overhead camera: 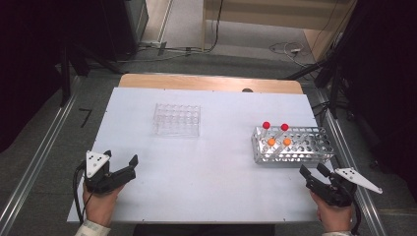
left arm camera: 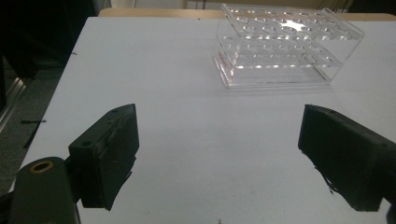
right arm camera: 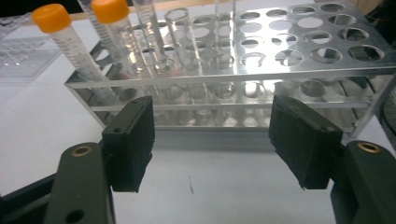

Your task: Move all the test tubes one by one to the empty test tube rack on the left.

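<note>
A metal tube rack [overhead camera: 293, 144] stands at the right of the white table [overhead camera: 206, 177]. It holds two orange-capped tubes [overhead camera: 271, 141] and two red-capped tubes [overhead camera: 266, 125], all leaning left. The right gripper view has the metal rack [right arm camera: 261, 65] close ahead, with the orange-capped tubes [right arm camera: 52, 17] at its left end. My right gripper [overhead camera: 316, 171] rests open just in front of the rack, nothing between its jaws. A clear plastic rack [overhead camera: 177, 119], empty, sits left of centre; in the left gripper view the clear rack [left arm camera: 285, 44] lies far ahead. My left gripper [overhead camera: 121, 162] is open at the front left.
The table's wooden far edge [overhead camera: 211, 82] borders a floor with cables. Metal rails [overhead camera: 34, 167] run along both sides of the table. Dark stands and equipment crowd the back corners.
</note>
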